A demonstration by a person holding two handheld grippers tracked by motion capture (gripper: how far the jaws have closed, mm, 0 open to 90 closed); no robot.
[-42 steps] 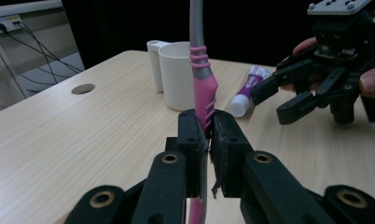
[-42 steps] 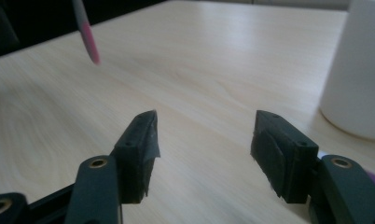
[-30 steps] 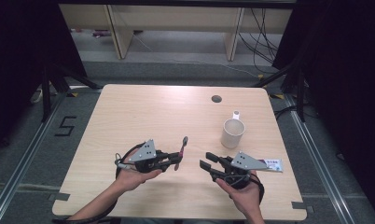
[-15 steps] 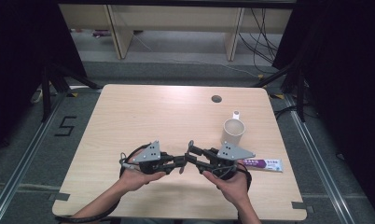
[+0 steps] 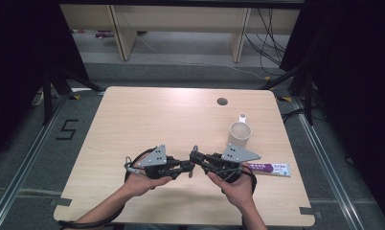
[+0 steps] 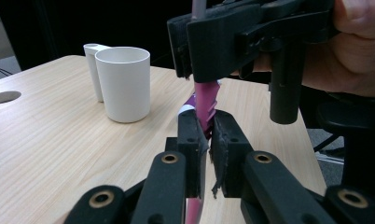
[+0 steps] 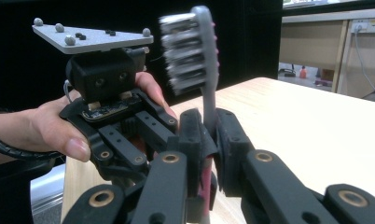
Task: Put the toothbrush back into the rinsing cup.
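At the near middle of the counter (image 5: 133, 120), the left gripper (image 5: 185, 167) points right and meets the right gripper (image 5: 196, 158), both held just above the wood. Between them stands a pink toothbrush (image 7: 195, 51), roughly upright. The left gripper's jaws are pinching its ribbed pink handle (image 6: 206, 105) low down, and the right gripper's jaws are pinching the grey neck just under the bristles, so both hold it at once, which looks like a hand-over from one gripper to the other.

To do it well, one grip should be firm and square on the handle before the other lets go. The releasing jaws should spread fully, then draw straight back along their own line, so that they do not drag the brush aslant.

Farther right, a white cup (image 5: 240, 134) stands upright, and near it a toothpaste tube (image 5: 271, 168) lies flat; both are well apart from the meeting point.
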